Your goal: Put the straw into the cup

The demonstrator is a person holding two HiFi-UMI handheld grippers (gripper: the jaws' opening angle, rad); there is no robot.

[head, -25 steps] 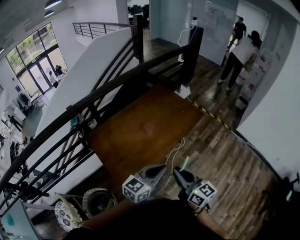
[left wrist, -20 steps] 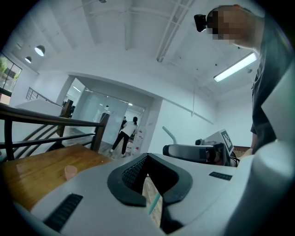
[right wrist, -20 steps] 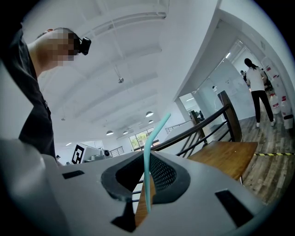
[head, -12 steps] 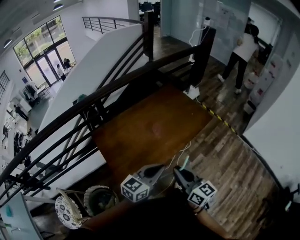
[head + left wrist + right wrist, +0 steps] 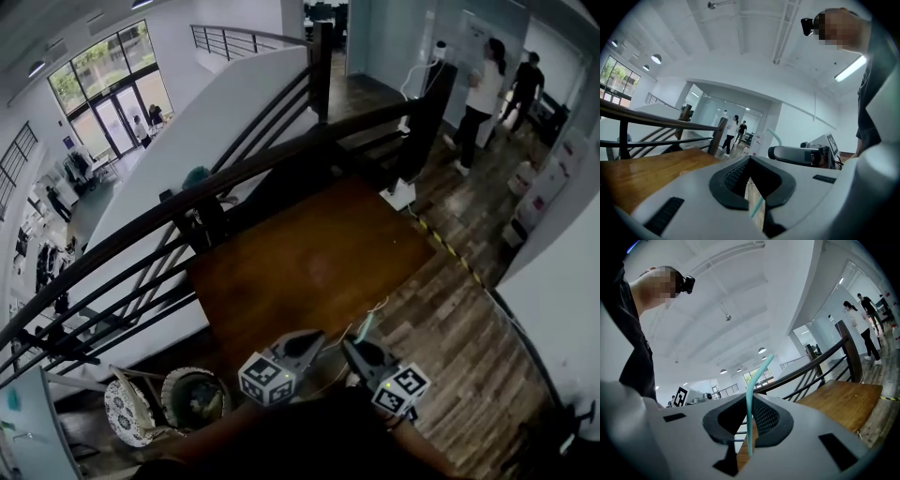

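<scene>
A teal bendy straw (image 5: pixel 751 418) stands upright between the pads of my right gripper (image 5: pixel 749 427), which is shut on it. Its bent top (image 5: pixel 367 325) sticks up above the right gripper (image 5: pixel 354 349) at the bottom of the head view. Beside it, my left gripper (image 5: pixel 314 340) holds nothing. Its jaws (image 5: pixel 754 197) stand a narrow gap apart, and a bit of the teal straw (image 5: pixel 757 206) shows through that gap. The right gripper (image 5: pixel 799 155) lies to the left gripper's right. No cup is in any view.
A brown wooden surface (image 5: pixel 309 262) lies ahead of both grippers, bordered by a black stair railing (image 5: pixel 234 173). A cable (image 5: pixel 367 314) runs over the plank floor to a white box (image 5: pixel 401 196). Round wicker seats (image 5: pixel 192 398) sit at the lower left. Two people (image 5: pixel 483 89) stand far back.
The head view has shifted: the railing, wooden surface and people sit further right and lower. Both grippers keep their places at its bottom edge, the straw still held.
</scene>
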